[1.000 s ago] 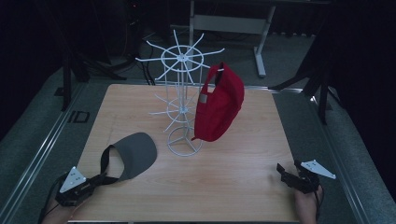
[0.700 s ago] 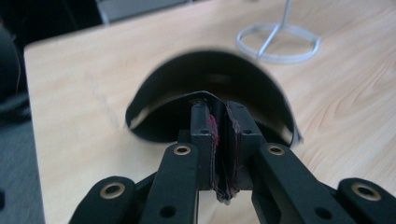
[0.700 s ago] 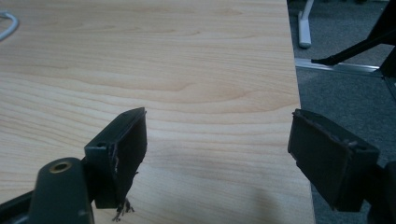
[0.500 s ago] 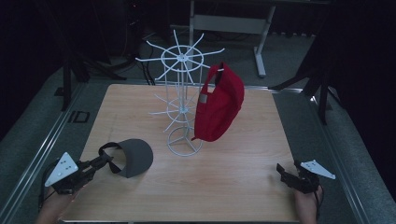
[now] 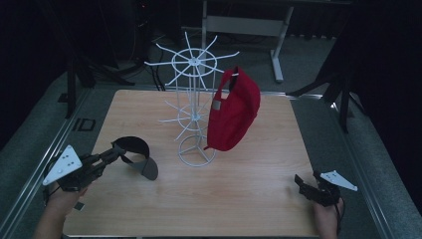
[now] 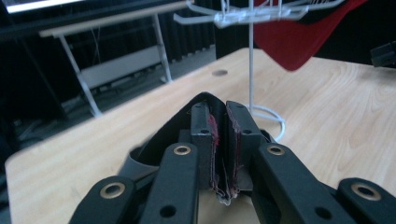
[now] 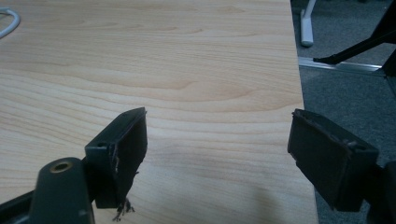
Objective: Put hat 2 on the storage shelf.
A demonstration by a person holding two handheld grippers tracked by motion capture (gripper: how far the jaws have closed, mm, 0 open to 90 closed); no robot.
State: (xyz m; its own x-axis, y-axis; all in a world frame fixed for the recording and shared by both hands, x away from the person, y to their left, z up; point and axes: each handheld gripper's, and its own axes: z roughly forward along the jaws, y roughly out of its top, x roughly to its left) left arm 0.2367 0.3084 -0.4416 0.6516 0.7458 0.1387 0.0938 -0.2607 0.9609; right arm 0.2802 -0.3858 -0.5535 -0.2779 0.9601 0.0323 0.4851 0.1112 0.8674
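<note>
Wooden surface (image 5: 249, 194) carries a white wire rack (image 5: 195, 107), standing ahead of the left gripper's fingers and to their right. Red cap (image 5: 234, 112) hangs on the rack's right side, well beyond both grippers. Dark grey cap (image 5: 135, 155) lies at the left gripper (image 5: 115, 152), fingers (image 6: 201, 140) clenched on its edge. Right gripper (image 5: 300, 180) rests near the surface's right edge, fingers (image 7: 122, 154) spread wide, grasping nothing

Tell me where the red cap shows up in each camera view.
High view: red cap hangs on the white wire rack, right of centre.
Left gripper view: its lower edge at the top right.
Right gripper view: not in it.
Shared landmark: the rack's ring base.
</note>
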